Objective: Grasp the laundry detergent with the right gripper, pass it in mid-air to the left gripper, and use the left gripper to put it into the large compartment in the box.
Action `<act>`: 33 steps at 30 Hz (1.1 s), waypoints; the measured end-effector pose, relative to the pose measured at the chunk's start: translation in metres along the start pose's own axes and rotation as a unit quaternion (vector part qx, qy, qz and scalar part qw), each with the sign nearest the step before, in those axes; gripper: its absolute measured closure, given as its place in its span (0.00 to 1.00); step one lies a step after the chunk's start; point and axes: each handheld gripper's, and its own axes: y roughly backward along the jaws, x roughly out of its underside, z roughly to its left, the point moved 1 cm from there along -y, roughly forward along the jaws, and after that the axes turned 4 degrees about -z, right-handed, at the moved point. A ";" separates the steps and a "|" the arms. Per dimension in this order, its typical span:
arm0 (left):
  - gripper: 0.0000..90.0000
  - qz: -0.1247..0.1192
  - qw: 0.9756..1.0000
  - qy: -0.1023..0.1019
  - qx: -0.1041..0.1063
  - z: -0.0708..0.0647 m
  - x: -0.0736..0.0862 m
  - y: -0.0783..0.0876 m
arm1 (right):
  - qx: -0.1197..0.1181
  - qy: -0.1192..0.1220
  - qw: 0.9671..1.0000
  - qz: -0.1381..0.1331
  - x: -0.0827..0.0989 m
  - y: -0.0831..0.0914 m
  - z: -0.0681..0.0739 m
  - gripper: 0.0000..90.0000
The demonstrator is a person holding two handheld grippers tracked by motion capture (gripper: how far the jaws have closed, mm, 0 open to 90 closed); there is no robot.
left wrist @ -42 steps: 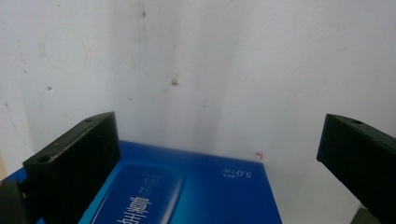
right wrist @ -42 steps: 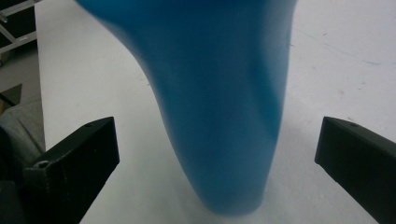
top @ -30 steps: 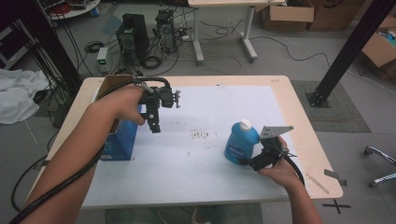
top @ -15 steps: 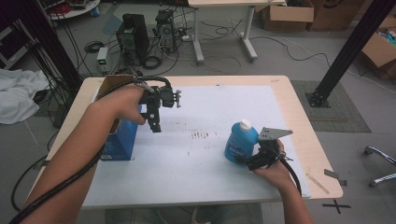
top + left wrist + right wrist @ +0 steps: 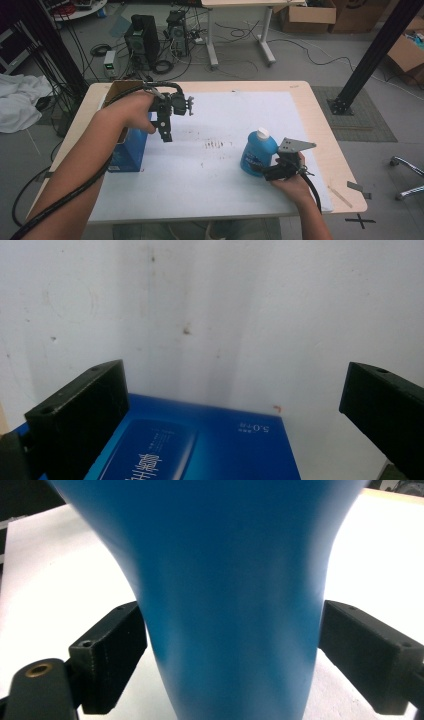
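Grasp on the blue bottle (image 5: 258, 154), as I read it from the remote station. The bottle stands upright on the white mat (image 5: 215, 175), toward the right of the table (image 5: 320, 105), its white cap (image 5: 262, 133) on top. My right gripper (image 5: 264, 171) sits low at its near side; in the right gripper view the bottle (image 5: 235, 595) sits between the black jaws, which have just been closing on it; the left jaw meets the bottle's wall, the right one looks a hair clear of it, so I judge the hold not yet firm. My left gripper (image 5: 165, 131) hangs over the blue box (image 5: 128, 152) at the left edge of the mat; in the left gripper view its jaws stand wide, with nothing between them, above the box (image 5: 200, 445) and the mat.

Risks, as I judge them: the jaws meet a tapering, smooth part of the bottle; a lift begun before both pads bear could let it slide down or tip; an uneven closure could shove it sideways across the mat; too hard a squeeze might dent the wall or force liquid past the cap.
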 end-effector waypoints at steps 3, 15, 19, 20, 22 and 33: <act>0.00 0.001 1.000 -0.001 0.001 0.000 -0.001 0.000 | 0.001 0.002 1.000 -0.004 0.001 -0.001 0.000 0.16; 0.00 0.003 1.000 -0.003 0.003 0.000 -0.003 -0.002 | -0.007 0.004 1.000 -0.017 0.001 -0.002 0.001 0.27; 0.00 0.002 1.000 -0.002 0.002 0.000 -0.003 -0.002 | -0.007 0.007 1.000 -0.017 0.002 -0.003 0.001 0.31; 0.00 0.002 1.000 -0.002 0.003 0.001 -0.003 -0.002 | -0.007 0.007 1.000 -0.019 0.003 -0.003 0.001 0.33; 0.00 0.004 1.000 -0.002 0.003 0.001 -0.002 -0.002 | -0.007 0.007 1.000 -0.019 0.003 -0.003 0.000 0.34; 0.00 0.006 1.000 0.002 0.002 0.001 0.000 -0.003 | -0.006 0.013 1.000 -0.025 0.002 -0.003 0.001 0.41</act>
